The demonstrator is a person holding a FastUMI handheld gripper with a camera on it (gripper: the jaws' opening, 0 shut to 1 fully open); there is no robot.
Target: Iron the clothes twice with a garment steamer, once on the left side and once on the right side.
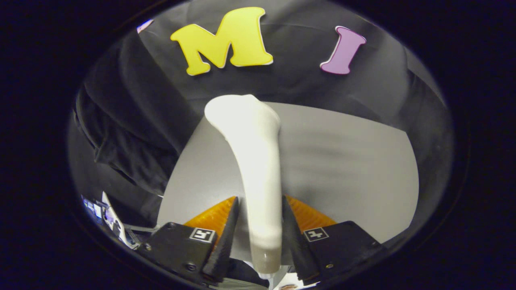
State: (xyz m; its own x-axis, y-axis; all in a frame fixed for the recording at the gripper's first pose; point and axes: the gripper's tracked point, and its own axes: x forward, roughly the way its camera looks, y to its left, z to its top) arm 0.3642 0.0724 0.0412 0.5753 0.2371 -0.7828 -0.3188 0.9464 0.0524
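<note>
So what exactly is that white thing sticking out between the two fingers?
It looks like the garment steamer: a smooth, glossy white body, seemingly plastic, with a slim handle that widens into a rounded head at the far end. The gripper is shut on the handle, a finger on each side. It points forward over a grey surface, with dark clothes beside it.

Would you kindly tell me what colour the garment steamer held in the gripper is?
White; the garment steamer shows best in the gripper view, clamped in the gripper.
</note>
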